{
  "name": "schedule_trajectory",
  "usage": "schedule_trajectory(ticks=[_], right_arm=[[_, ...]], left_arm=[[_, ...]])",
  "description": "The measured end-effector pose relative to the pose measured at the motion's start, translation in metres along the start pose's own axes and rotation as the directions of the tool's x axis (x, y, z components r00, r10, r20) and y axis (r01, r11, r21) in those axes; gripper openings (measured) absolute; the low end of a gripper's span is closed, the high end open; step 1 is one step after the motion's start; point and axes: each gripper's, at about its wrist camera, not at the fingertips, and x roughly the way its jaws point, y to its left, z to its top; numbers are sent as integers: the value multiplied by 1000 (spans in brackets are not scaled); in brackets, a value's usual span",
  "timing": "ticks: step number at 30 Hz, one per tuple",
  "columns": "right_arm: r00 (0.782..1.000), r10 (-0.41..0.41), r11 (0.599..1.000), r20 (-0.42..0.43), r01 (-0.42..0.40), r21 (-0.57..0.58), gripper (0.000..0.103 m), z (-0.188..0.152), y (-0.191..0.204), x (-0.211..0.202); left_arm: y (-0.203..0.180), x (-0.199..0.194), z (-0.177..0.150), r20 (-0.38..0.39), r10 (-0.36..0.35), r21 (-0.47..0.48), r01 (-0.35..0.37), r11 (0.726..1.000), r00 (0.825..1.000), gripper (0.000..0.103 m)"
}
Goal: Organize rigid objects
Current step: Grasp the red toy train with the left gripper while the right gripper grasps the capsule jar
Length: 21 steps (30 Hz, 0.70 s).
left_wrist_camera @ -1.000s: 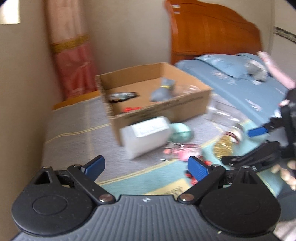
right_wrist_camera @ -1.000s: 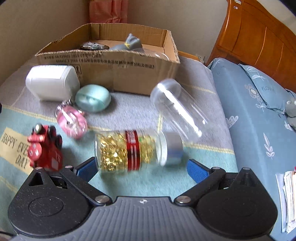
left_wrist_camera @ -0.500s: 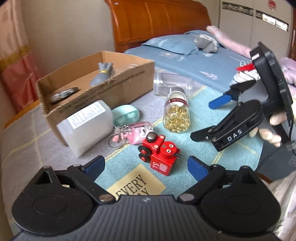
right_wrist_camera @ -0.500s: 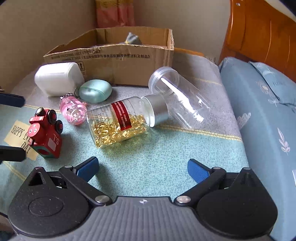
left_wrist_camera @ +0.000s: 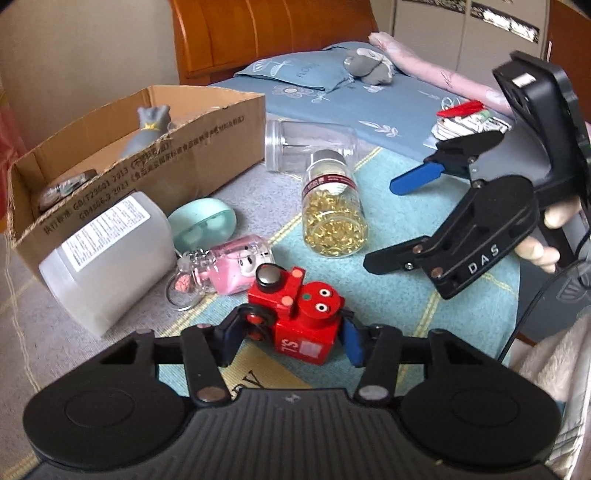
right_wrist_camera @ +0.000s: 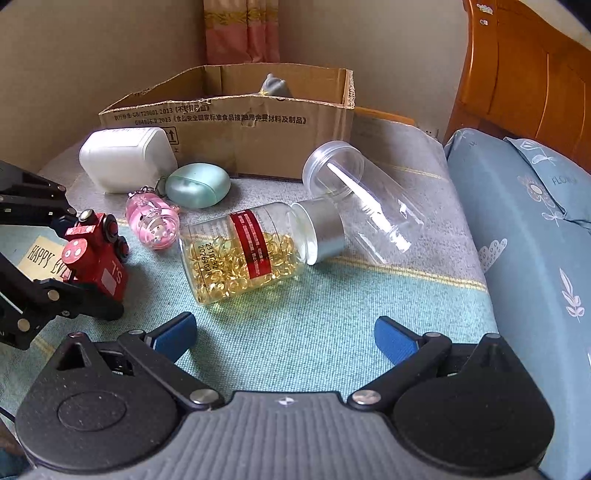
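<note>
My left gripper point(left_wrist_camera: 291, 338) is shut on a red toy train point(left_wrist_camera: 299, 314), which rests on the mat; the train also shows in the right wrist view point(right_wrist_camera: 94, 254). My right gripper point(right_wrist_camera: 284, 334) is open and empty, just in front of a capsule bottle point(right_wrist_camera: 255, 251) lying on its side. The right gripper also shows in the left wrist view point(left_wrist_camera: 391, 218). A clear empty jar point(right_wrist_camera: 364, 201), a pink keychain toy point(right_wrist_camera: 153, 221), a mint case point(right_wrist_camera: 197, 184) and a white container point(right_wrist_camera: 125, 157) lie before the cardboard box point(right_wrist_camera: 258, 136).
The box holds a grey figure point(left_wrist_camera: 147, 127) and a dark round item point(left_wrist_camera: 62, 186). A bed with blue bedding point(right_wrist_camera: 532, 229) borders the mat on the right, under a wooden headboard point(right_wrist_camera: 528, 77). Walls and a curtain point(right_wrist_camera: 240, 33) stand behind the box.
My left gripper moved forward and closed its fingers on the red train. The right gripper drew back a little from the capsule bottle and stayed open.
</note>
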Motion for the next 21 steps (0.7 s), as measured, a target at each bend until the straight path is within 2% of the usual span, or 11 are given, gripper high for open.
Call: schedule_trajectory(ticks=[4,8,12,16,21], right_arm=[[1000,14,1000,10,-14,-17,103,-1,-1,0],[997,69,995,28,-67,-77,103,2,0,4],[991,126,984,50,-118,-134,103,8,0,12],[987,151,977,61,-140,-158,103,18,-1,21],[987,149,978,57,-139,-158,103,23,-2,24]], left_arm=[[2,-6,-6,-5,50,-46,-50,998,999,53],[11,-18,-20,-20,130,-123,-132,984,991,53],[22,-29,-32,-19,152,-204,-153,967,988,53],[23,-28,-34,-18,164,-214,-164,963,986,53],[18,-22,-29,-15,173,-180,-173,968,985,54]])
